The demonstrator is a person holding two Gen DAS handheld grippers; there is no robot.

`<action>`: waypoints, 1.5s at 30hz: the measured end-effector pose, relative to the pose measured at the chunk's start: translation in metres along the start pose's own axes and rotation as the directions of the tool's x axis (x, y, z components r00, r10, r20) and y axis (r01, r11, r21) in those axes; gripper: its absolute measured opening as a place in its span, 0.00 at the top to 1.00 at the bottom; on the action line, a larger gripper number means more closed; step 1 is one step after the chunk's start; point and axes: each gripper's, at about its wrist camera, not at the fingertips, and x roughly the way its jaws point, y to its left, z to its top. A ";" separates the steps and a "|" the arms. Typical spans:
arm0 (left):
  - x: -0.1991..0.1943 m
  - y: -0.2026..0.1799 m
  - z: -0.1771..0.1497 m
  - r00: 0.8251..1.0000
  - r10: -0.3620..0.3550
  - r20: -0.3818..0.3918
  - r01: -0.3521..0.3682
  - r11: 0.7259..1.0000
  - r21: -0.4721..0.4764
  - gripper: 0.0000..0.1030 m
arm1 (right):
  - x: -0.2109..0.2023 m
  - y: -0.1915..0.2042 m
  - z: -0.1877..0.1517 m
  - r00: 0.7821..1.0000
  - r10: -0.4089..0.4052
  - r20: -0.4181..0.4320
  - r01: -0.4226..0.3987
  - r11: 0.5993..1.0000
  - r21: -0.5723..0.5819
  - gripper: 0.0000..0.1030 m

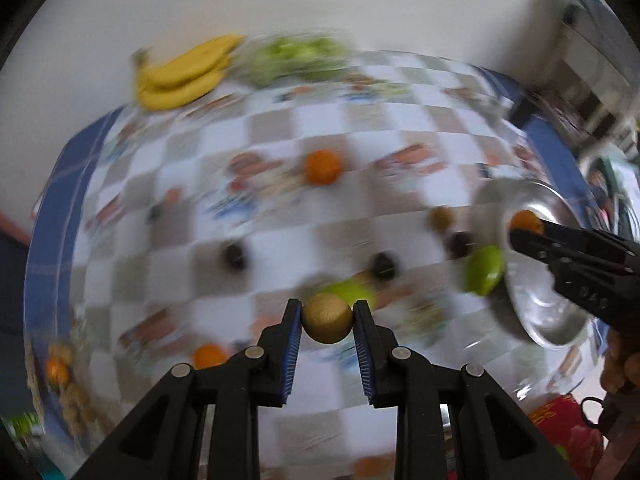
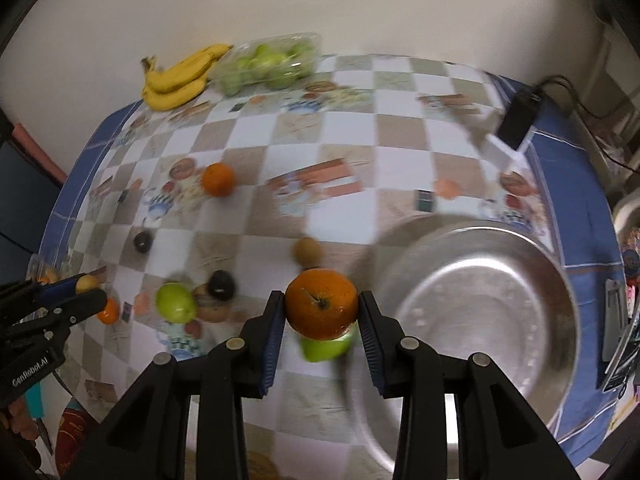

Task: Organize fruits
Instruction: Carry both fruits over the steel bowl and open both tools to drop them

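In the left wrist view my left gripper [image 1: 327,312] is shut on a round brown kiwi [image 1: 327,322], held above the checkered tablecloth. In the right wrist view my right gripper [image 2: 321,298] is shut on an orange [image 2: 322,308], just left of a large metal bowl [image 2: 480,312]. A green apple [image 2: 324,347] lies on the table under that orange. Loose on the cloth are another green apple [image 2: 176,302], two more oranges [image 2: 218,179] [image 2: 109,311], a kiwi [image 2: 307,251] and two dark fruits [image 2: 143,242] [image 2: 222,285]. The left view is blurred.
Bananas [image 2: 180,76] and a clear pack of green fruit [image 2: 268,64] lie at the far edge by the wall. A black box with a cable [image 2: 518,120] sits at the far right corner. The left gripper [image 2: 86,288] shows at the left edge, a hand below it.
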 end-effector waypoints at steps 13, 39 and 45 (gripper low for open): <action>0.036 -0.156 0.053 0.997 -0.079 -0.015 0.081 0.957 0.280 0.73 | -0.009 -0.116 -0.021 0.990 -0.125 0.065 0.117 0.986 0.119 0.63; 0.100 -0.224 0.042 0.987 -0.076 -0.138 0.127 0.906 0.403 0.73 | 0.018 -0.183 -0.041 0.987 -0.150 0.059 0.137 0.975 0.175 0.62; 0.093 -0.225 0.042 0.987 -0.076 -0.141 0.128 0.907 0.402 0.72 | 0.017 -0.178 -0.040 0.985 -0.165 0.042 0.157 0.975 0.159 0.61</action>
